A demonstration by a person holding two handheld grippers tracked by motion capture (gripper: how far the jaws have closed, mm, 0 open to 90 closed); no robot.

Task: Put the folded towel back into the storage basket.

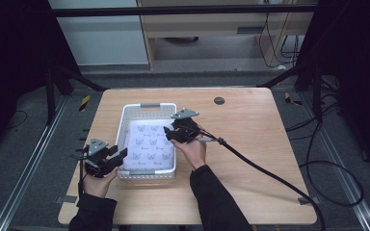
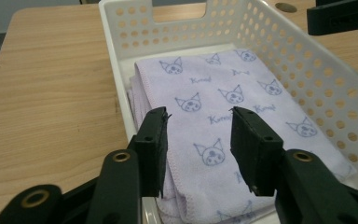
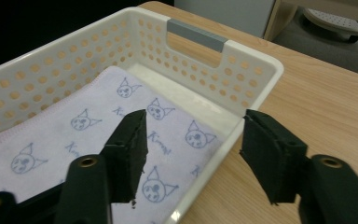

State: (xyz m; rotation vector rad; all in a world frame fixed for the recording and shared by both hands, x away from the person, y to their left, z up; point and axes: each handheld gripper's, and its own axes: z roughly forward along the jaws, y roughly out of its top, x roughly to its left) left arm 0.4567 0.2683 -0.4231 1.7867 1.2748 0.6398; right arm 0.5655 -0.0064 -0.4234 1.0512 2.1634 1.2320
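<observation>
In the basket [image 2: 307, 60] lies a folded towel [image 2: 223, 107]; left tool [image 2: 198, 144] & right tool [image 3: 193, 154] gape wide, holding nothing.

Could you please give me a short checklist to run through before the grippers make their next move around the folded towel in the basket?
1. Towel lies folded flat inside the white basket: ok.
2. Left gripper jaws apart, nothing pinched between them: ok.
3. Right gripper jaws apart, pads off the cloth; it hovers over the basket's rim: ok.
4. Towel edges within the basket walls, none draped over the rim: ok in the high view.
5. Basket rests square on the wooden table, well away from its edges: ok.
6. Right gripper's cable trails away across the table, apart from the basket: ok.
</observation>
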